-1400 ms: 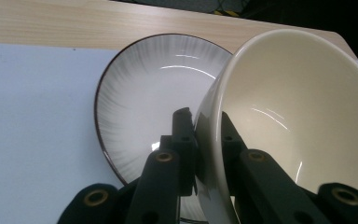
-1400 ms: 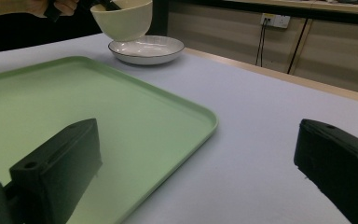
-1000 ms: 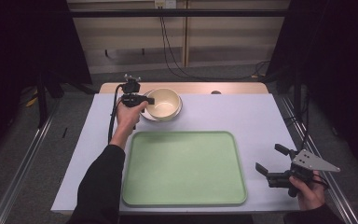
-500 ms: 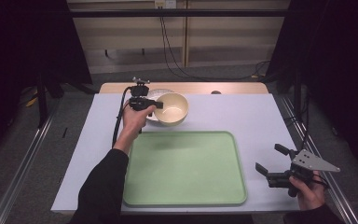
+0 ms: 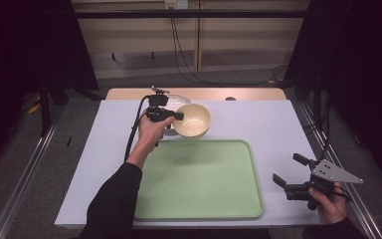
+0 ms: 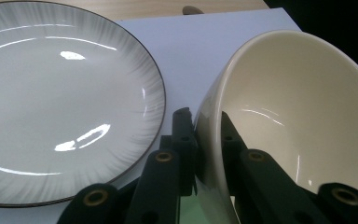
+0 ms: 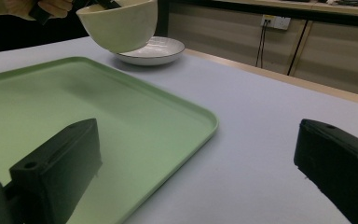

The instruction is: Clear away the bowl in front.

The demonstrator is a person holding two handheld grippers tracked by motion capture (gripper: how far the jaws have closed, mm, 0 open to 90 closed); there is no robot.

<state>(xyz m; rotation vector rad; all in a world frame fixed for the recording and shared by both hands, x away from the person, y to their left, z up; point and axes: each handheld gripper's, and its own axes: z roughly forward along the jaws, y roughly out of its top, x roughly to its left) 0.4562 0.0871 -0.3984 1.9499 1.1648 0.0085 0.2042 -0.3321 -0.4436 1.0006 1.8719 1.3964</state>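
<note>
One cream bowl (image 5: 193, 120) hung clamped by its rim in the left tool (image 5: 175, 116), lifted beside the plate (image 6: 65, 98), likely mid-carry toward the green tray (image 5: 199, 179) just below, where a gentle lowering seemed due; the right tool (image 5: 289, 169) waited, jaws apart.

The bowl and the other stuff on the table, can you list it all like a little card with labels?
bowl: cream bowl, lifted off the table, tilted
held by: left gripper, shut on the bowl's rim, one jaw inside and one outside
plate: white plate with a dark edge, lying on the table behind the bowl
tray: green tray, nothing on it
right gripper: right gripper, open, holding nothing, beside the tray
</note>
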